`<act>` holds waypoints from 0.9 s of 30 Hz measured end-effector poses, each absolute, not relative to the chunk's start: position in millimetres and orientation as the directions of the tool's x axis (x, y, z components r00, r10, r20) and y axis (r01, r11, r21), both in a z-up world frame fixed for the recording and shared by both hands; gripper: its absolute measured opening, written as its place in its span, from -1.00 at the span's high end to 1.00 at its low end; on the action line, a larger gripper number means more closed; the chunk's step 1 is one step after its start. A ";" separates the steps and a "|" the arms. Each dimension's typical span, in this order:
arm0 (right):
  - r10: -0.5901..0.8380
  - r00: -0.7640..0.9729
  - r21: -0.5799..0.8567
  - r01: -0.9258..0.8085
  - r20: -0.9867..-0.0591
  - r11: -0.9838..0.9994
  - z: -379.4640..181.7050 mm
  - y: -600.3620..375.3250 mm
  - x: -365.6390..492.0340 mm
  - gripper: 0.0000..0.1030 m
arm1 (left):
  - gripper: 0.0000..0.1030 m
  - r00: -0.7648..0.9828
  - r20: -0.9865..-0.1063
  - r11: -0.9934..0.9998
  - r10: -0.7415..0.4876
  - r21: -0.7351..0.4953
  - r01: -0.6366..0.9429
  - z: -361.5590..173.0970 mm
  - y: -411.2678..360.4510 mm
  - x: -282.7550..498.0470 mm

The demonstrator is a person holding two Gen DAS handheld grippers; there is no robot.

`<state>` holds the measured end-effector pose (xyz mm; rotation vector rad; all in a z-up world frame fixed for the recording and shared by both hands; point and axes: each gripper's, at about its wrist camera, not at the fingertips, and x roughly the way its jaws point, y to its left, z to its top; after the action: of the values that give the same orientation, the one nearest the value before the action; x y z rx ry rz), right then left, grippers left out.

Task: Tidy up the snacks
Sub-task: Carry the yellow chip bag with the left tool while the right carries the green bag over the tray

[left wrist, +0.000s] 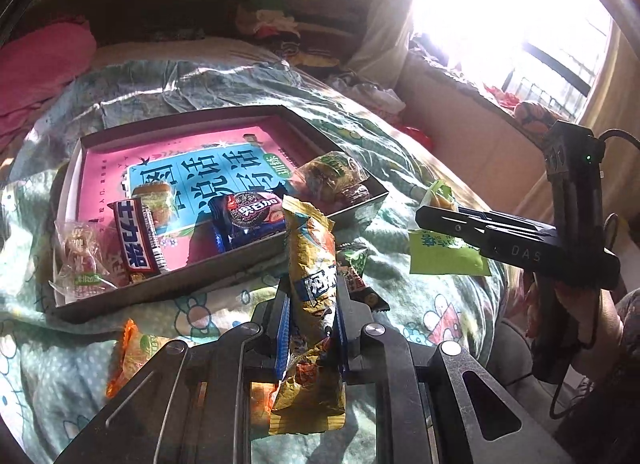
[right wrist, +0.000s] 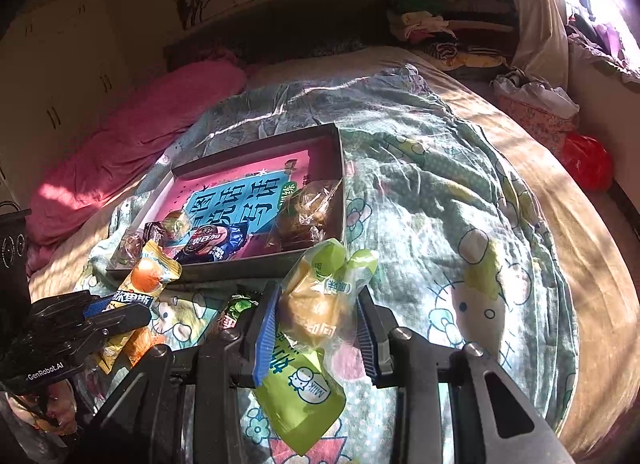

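Sunlit bed in the left view: left gripper fingers clamped mid-length on a light, crinkly yellow snack packet near the box; right view: right gripper fingers pinched a soft green pouch, likely squashable.

"What carried everything?"

"A bed, covered by a pale green quilt printed with cartoon cats. A pink blanket lay bunched along its far left side."

"And directly on the quilt?"

"A shallow grey box sat near the middle, its near wall facing the cameras. Just in front of that wall lay a small green-wrapped snack. An orange packet lay further to the left, also on the quilt and apart from the box."

"Anything at the head end?"

"Folded clothes, piled there."
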<state>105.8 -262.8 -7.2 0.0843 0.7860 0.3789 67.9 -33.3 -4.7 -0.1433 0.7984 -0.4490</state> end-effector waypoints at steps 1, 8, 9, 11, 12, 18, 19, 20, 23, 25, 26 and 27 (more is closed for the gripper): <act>0.365 0.644 0.216 -0.301 -0.672 0.929 -5.9 -262.9 105.6 0.30 | 0.64 0.613 -0.656 0.898 -0.439 -0.291 0.331 -3.6 -32.0 67.3; 0.378 0.654 0.227 -0.306 -0.656 0.924 3.8 -262.9 104.2 0.30 | 0.64 0.635 -0.637 0.899 -0.437 -0.299 0.320 4.3 -23.3 67.3; 0.378 0.654 0.227 -0.306 -0.655 0.925 4.7 -262.7 104.3 0.30 | 0.64 0.637 -0.636 0.900 -0.437 -0.300 0.317 4.7 -22.1 68.5; 0.376 0.659 0.224 -0.306 -0.652 0.925 7.2 -262.8 104.0 0.30 | 0.64 0.642 -0.632 0.900 -0.435 -0.304 0.311 6.0 -19.3 68.5; 0.376 0.661 0.223 -0.306 -0.649 0.925 8.5 -262.8 104.0 0.30 | 0.64 0.644 -0.630 0.901 -0.434 -0.305 0.309 6.7 -18.3 68.6; 0.379 0.668 0.220 -0.313 -0.640 0.924 14.7 -261.2 103.3 0.30 | 0.64 0.658 -0.623 0.906 -0.423 -0.308 0.291 10.1 -10.2 70.5; 0.382 0.669 0.222 -0.315 -0.638 0.923 15.3 -260.8 103.1 0.30 | 0.64 0.661 -0.622 0.907 -0.420 -0.309 0.286 10.0 -8.2 71.2; 0.383 0.670 0.221 -0.317 -0.636 0.922 16.3 -260.0 102.5 0.30 | 0.64 0.664 -0.620 0.908 -0.418 -0.310 0.281 10.6 -6.3 71.5; 0.389 0.672 0.221 -0.325 -0.631 0.920 19.5 -256.5 101.4 0.30 | 0.64 0.674 -0.614 0.910 -0.411 -0.315 0.268 12.6 -0.4 72.1; 0.394 0.671 0.222 -0.331 -0.627 0.917 21.0 -253.9 101.4 0.30 | 0.64 0.679 -0.611 0.912 -0.407 -0.319 0.259 13.5 3.1 72.9; 0.397 0.671 0.223 -0.334 -0.626 0.916 21.4 -252.9 101.2 0.30 | 0.64 0.682 -0.610 0.913 -0.404 -0.320 0.254 14.0 4.6 73.2; 0.399 0.671 0.222 -0.337 -0.626 0.915 21.9 -251.3 100.9 0.30 | 0.64 0.684 -0.609 0.913 -0.401 -0.322 0.250 14.5 6.0 73.3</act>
<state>100.9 -251.3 21.9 0.0904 0.7257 0.4149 73.3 6.0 14.5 -0.2203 0.7313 -0.3681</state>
